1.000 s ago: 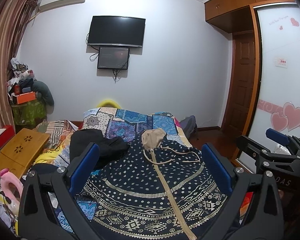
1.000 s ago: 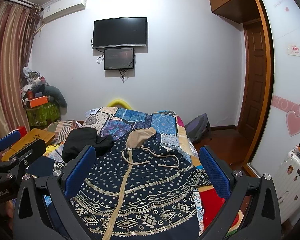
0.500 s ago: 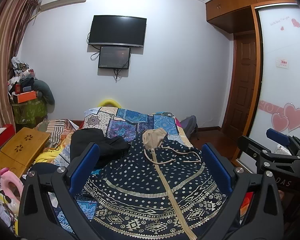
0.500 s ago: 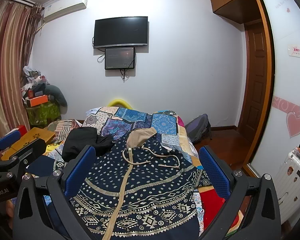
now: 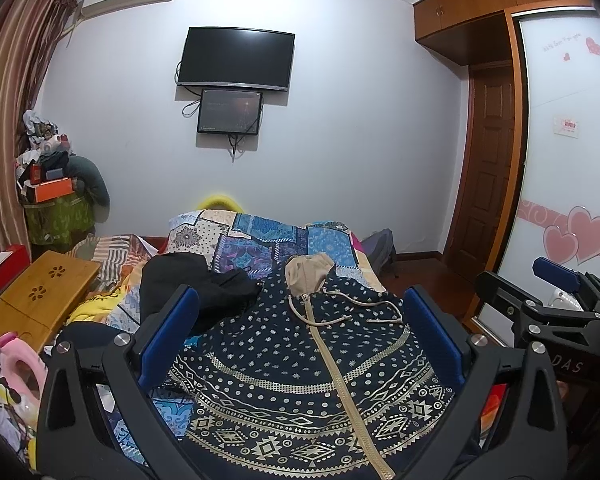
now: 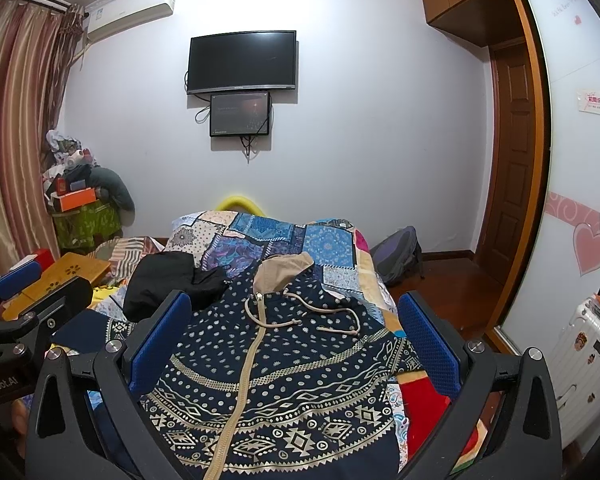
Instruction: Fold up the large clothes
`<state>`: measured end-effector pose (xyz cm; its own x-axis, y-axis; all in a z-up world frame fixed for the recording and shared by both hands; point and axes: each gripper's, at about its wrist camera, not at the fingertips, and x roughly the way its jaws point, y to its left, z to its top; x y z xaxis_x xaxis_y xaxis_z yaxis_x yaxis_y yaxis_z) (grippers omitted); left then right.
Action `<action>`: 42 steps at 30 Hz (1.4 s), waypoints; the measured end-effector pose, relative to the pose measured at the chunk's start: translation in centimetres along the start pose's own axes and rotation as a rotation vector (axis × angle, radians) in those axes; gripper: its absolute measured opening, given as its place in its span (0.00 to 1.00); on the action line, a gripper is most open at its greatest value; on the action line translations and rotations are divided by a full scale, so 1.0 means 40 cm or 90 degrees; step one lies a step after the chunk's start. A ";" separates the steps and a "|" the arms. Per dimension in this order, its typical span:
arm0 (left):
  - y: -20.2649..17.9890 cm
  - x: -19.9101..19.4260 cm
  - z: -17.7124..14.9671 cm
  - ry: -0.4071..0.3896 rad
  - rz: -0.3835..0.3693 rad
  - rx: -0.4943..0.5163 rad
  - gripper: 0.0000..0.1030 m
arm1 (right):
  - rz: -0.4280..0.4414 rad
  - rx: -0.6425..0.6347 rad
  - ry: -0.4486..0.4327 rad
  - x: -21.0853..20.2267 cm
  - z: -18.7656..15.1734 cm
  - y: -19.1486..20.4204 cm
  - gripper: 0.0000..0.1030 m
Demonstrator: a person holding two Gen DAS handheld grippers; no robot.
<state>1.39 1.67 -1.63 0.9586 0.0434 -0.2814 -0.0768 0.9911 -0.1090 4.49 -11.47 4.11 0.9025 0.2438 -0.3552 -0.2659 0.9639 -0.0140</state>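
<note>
the left gripper [image 5: 300, 344] and right gripper [image 6: 294, 340] were black frames with silver screws; blue ribbed pads lined the fingers [image 6: 158, 344]. white lettering marked each gripper's side.

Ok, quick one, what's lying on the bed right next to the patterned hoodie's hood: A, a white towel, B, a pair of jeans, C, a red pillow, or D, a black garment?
D: a crumpled black garment lies on the patchwork bedspread, just left of the navy patterned hoodie and its tan hood.
</note>
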 end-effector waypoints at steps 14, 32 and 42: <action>0.012 0.006 -0.002 0.004 0.003 -0.010 1.00 | 0.000 -0.004 0.007 0.012 -0.003 0.002 1.00; 0.146 0.094 0.019 0.004 0.094 -0.042 1.00 | -0.019 -0.007 0.069 0.131 -0.015 -0.006 1.00; 0.324 0.213 0.017 0.021 0.222 -0.034 1.00 | -0.064 -0.045 0.095 0.257 -0.015 0.000 1.00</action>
<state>8.75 14.99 -4.80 0.8629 0.3734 -0.3405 -0.4133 0.9092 -0.0505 13.56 -9.04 -0.10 0.8670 0.1238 -0.4828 -0.2055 0.9713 -0.1200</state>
